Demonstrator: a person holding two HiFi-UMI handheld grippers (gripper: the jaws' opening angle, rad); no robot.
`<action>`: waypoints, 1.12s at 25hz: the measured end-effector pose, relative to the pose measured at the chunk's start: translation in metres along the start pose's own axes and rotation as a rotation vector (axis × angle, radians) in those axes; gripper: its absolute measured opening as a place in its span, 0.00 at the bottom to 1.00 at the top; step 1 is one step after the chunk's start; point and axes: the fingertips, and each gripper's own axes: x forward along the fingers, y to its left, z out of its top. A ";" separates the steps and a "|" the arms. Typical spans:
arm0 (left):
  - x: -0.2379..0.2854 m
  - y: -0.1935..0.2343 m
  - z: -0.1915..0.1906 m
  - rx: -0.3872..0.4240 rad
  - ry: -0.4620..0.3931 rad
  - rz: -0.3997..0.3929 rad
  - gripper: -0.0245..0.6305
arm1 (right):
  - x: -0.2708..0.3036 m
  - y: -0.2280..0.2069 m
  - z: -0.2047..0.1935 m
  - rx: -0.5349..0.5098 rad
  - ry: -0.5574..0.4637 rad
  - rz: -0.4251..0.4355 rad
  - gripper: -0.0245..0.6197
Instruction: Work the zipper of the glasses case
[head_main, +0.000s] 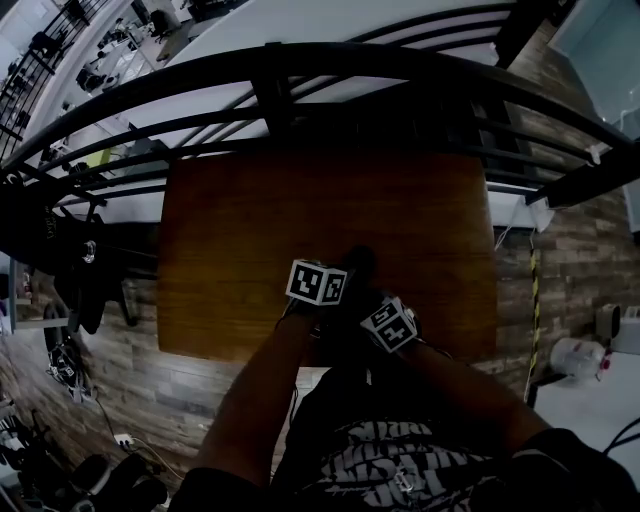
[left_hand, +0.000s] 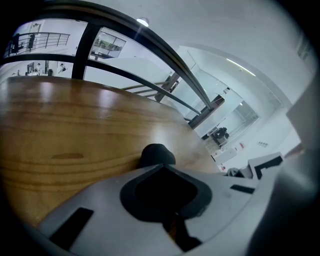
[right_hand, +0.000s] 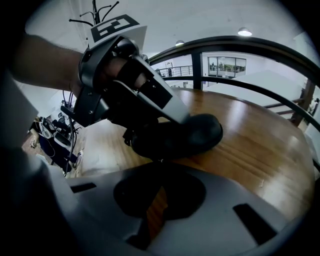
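A black glasses case (head_main: 357, 264) lies on the wooden table (head_main: 250, 220) near its front edge; it also shows as the glasses case (right_hand: 192, 136) in the right gripper view. My left gripper (right_hand: 159, 125) is shut on the case's near end, and only the case's rounded tip (left_hand: 156, 153) pokes out past that gripper (left_hand: 162, 169) in its own view. My right gripper (right_hand: 160, 169) has its jaw tips closed together at the case's lower edge, on the small zipper pull (right_hand: 160, 160), which barely shows. In the head view both grippers sit close together, left gripper (head_main: 335, 298) and right gripper (head_main: 366, 314).
A dark curved railing (head_main: 330, 70) runs beyond the table's far edge, with a drop to a lower floor behind it. The person's forearms (head_main: 260, 400) reach in over the front edge. A coat stand (right_hand: 95, 12) rises at the left.
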 end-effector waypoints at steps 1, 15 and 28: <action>0.000 0.000 0.000 0.000 0.000 0.000 0.04 | -0.001 -0.001 0.000 -0.002 0.001 -0.003 0.04; -0.005 0.004 -0.001 0.002 0.001 0.003 0.04 | -0.002 -0.022 0.006 0.036 -0.005 -0.035 0.04; -0.005 0.005 0.001 0.023 -0.004 0.025 0.04 | -0.002 -0.040 0.010 0.035 -0.013 -0.049 0.04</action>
